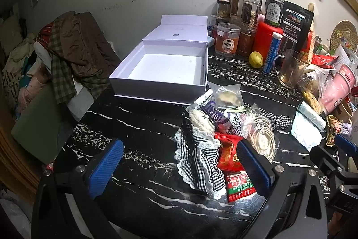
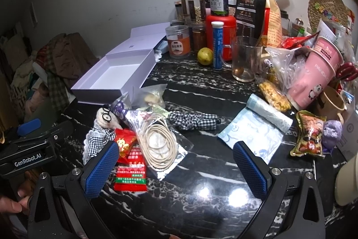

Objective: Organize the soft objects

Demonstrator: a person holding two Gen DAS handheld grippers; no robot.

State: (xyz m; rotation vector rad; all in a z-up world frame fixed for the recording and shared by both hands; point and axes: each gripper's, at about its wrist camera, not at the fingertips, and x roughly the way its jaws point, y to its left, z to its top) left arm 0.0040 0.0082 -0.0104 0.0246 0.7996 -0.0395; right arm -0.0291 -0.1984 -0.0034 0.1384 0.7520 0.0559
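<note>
At the back of the black marble table (image 2: 212, 194), against the wall, stand several clear jars (image 2: 177, 41) of dried goods, some stacked. A red canister (image 2: 228, 37) stands among them with a dark-labelled jar on top, and a black pouch (image 2: 248, 8) leans beside it. In front of these a yellow-green fruit (image 2: 204, 56) lies just beside an upright blue tube (image 2: 217, 45). A glass mug (image 2: 245, 58) stands to the right of the tube. Farther right, two nested pink paper cups (image 2: 313, 75) lie tilted among plastic bags. A woven round mat (image 2: 324, 7) leans on the wall. Left of the table, a pile of clothes (image 1: 67, 53) is heaped up.
</note>
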